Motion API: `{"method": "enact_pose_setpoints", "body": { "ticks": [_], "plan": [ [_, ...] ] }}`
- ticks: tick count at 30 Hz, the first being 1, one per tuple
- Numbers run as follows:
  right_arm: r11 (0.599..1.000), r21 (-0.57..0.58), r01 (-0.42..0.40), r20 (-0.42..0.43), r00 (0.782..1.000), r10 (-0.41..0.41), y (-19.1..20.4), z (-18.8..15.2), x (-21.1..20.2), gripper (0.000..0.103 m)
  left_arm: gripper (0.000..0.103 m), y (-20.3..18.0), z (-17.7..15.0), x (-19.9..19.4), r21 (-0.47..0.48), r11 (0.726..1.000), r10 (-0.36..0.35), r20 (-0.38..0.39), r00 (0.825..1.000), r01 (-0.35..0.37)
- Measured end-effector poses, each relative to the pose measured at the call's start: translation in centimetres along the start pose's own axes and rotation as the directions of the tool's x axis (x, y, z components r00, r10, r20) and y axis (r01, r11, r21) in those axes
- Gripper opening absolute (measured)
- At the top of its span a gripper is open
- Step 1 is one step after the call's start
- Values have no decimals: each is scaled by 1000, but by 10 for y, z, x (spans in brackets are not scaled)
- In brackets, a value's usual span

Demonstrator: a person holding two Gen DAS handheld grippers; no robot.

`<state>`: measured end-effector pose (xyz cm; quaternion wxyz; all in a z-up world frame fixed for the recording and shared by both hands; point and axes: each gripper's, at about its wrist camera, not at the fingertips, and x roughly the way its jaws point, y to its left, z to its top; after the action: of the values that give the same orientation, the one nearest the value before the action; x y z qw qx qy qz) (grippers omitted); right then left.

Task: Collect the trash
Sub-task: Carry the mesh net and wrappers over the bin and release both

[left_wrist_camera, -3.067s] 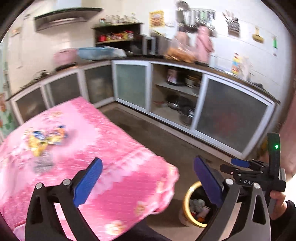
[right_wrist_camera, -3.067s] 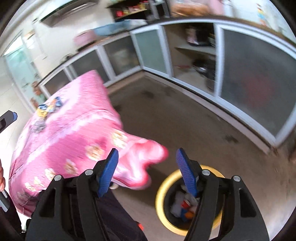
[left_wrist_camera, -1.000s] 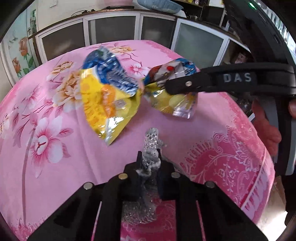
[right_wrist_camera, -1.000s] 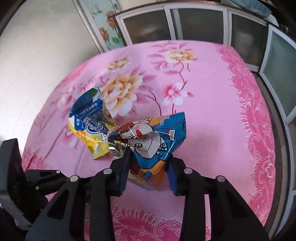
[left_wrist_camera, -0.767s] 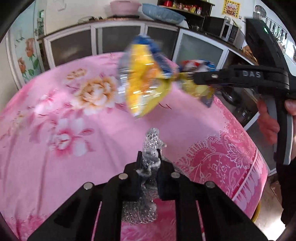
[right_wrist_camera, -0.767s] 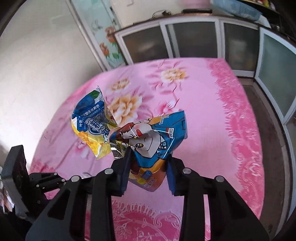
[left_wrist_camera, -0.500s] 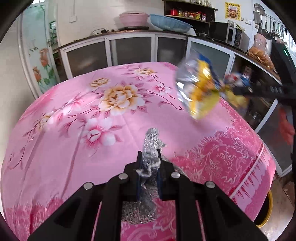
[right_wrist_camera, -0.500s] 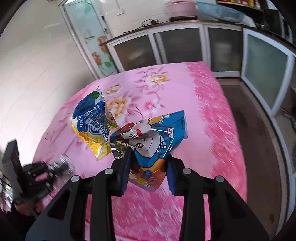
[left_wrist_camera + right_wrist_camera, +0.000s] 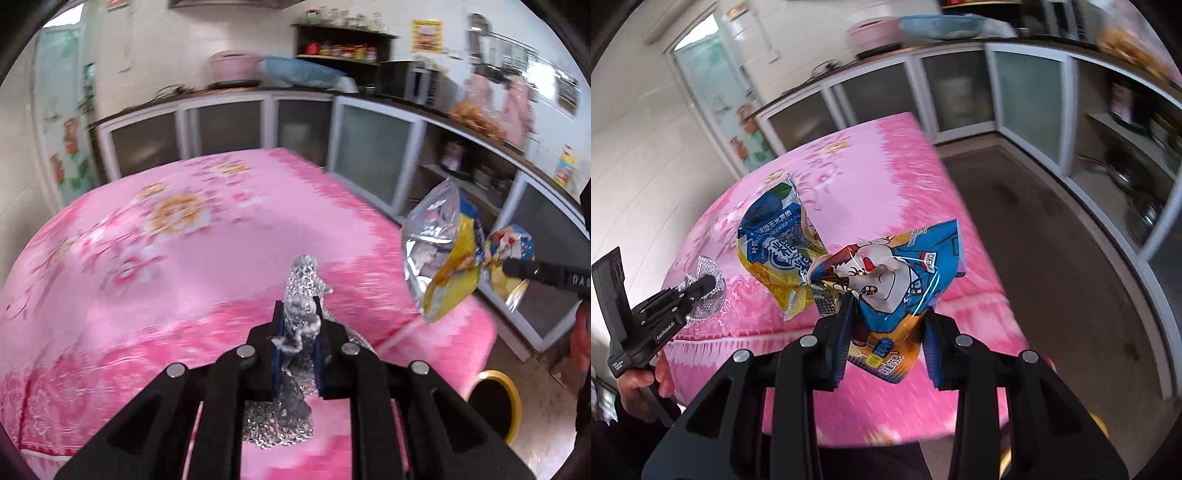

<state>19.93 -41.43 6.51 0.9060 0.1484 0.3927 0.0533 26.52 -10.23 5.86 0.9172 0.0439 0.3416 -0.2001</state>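
My left gripper (image 9: 298,345) is shut on a crumpled silver foil wrapper (image 9: 301,295) and holds it above the pink flowered tablecloth (image 9: 155,236). My right gripper (image 9: 888,325) is shut on two snack bags pinched together: a blue cartoon bag (image 9: 905,273) and a yellow and blue bag (image 9: 775,243). In the left wrist view those bags (image 9: 443,258) hang at the right, past the table edge. In the right wrist view the left gripper (image 9: 698,286) with the foil shows at the left. A yellow-rimmed trash bin (image 9: 496,398) stands on the floor at the lower right.
White cabinets with frosted doors (image 9: 229,122) run along the back and right walls, with open shelves of pots (image 9: 1145,192). Dark bare floor (image 9: 1052,236) lies between the table and the cabinets. A hand (image 9: 646,373) grips the left gripper's handle.
Both grippers have lifted off the table with their trash and swung right, toward the table edge and the bin. The tabletop now shows no wrappers.
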Motion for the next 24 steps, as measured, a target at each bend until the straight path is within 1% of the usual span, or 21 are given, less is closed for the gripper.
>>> {"method": "enact_pose_setpoints", "body": {
  "ticks": [3,4,6,8,12,16,18,20,21,23,24],
  "plan": [
    [998,50,49,34,998,-51,-23,-24,-37,32,12,-41,5,-9,63,996,-59,24,998,58],
    [996,69,62,43,997,-65,-32,-32,-47,32,12,-62,7,-13,100,992,-86,38,996,82],
    [990,104,98,64,992,-105,-47,-46,-67,32,12,-87,8,-19,141,984,-116,53,992,108],
    [982,135,133,83,986,-145,-61,-60,-86,32,12,-117,10,-25,186,971,-161,62,985,147],
    [959,179,220,111,964,-242,-87,-86,-121,32,12,-173,6,-38,277,939,-232,72,970,204],
    [938,226,264,127,946,-297,-108,-110,-147,32,13,-215,1,-44,333,907,-294,56,954,260],
    [924,247,292,139,933,-332,-117,-122,-159,32,13,-235,-2,-46,361,890,-317,46,947,280],
    [912,275,305,140,926,-352,-129,-135,-170,32,13,-254,-6,-47,385,872,-341,34,939,302],
    [902,285,324,136,918,-373,-135,-141,-174,32,13,-265,-9,-48,399,861,-355,25,935,316],
    [883,304,357,127,904,-409,-145,-152,-181,32,13,-280,-12,-48,416,847,-371,17,928,331],
    [875,316,367,122,899,-421,-151,-159,-184,32,13,-292,-15,-48,430,835,-384,7,923,344]
  ]
}}
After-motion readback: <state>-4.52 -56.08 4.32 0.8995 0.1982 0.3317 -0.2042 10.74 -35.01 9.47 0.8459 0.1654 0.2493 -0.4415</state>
